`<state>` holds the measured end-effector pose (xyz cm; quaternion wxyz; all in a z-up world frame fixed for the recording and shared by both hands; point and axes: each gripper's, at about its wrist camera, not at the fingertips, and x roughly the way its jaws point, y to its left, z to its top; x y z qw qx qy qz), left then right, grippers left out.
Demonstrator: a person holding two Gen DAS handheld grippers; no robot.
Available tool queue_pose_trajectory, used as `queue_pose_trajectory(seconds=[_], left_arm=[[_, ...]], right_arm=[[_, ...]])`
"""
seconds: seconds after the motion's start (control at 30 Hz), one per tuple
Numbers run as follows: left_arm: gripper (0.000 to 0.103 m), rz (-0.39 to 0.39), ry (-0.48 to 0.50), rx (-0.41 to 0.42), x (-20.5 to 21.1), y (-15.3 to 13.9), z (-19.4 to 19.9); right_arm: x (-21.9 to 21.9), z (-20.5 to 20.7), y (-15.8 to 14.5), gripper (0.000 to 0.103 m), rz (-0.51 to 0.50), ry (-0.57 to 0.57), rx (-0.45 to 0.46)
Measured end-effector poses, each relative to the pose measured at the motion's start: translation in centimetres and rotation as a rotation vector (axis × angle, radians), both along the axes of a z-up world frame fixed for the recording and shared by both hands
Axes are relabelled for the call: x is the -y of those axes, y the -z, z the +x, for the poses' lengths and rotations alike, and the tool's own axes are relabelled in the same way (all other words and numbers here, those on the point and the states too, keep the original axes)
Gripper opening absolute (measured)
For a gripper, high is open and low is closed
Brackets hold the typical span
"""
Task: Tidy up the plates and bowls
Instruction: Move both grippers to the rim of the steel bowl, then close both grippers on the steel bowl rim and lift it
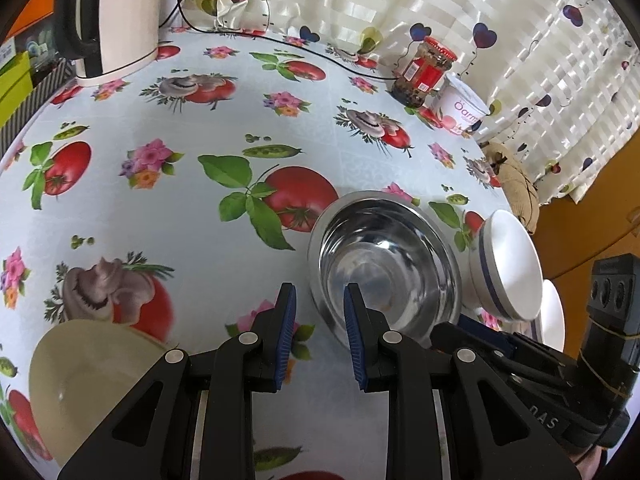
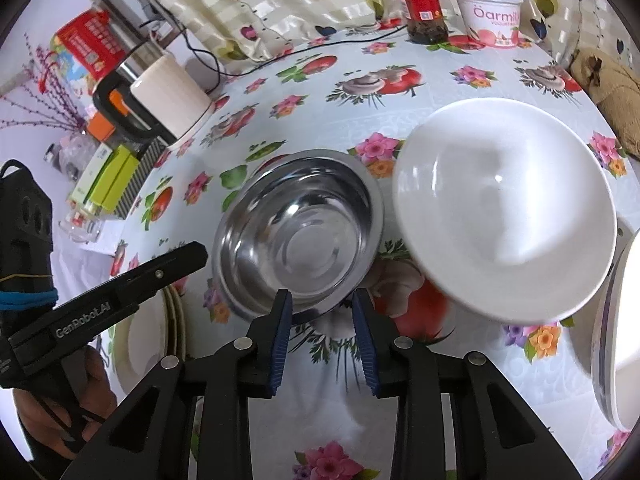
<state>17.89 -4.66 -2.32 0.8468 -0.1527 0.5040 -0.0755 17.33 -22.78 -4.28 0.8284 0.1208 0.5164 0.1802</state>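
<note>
A steel bowl (image 1: 384,264) (image 2: 300,236) stands on the patterned tablecloth. My left gripper (image 1: 320,300) (image 2: 188,256) is open at the bowl's left rim, with one finger outside the rim and the other over the inside; the pads are apart from the metal. My right gripper (image 2: 322,304) (image 1: 468,324) is open at the bowl's near rim, nothing pressed between its pads. A white bowl (image 2: 504,208) with a blue band (image 1: 508,264) sits tilted to the right of the steel bowl. Cream plates (image 1: 80,380) (image 2: 148,332) lie at the lower left.
A white plate (image 2: 616,340) lies at the right edge. At the back stand a kettle (image 1: 120,16), a red-lidded jar (image 2: 424,4) and a yogurt tub (image 2: 492,16). A black cable (image 1: 320,56) runs along the curtain. Boxes (image 2: 108,180) line the left side.
</note>
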Motion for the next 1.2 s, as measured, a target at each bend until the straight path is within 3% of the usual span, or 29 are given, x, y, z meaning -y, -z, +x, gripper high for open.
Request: queue_pose_trajectory(seconds=[0.43, 1.2], left_arm=[[0.025, -0.002, 0.026, -0.027, 1.0, 1.3, 1.2], [0.025, 0.021, 0.123, -0.053, 3.4, 1.2, -6.8]], right_arm=[[0.9, 1.1, 0.6, 0.021, 0.021, 0.012, -0.008], [2.2, -6.3, 0.3, 0.02, -0.016, -0.015, -0.046]])
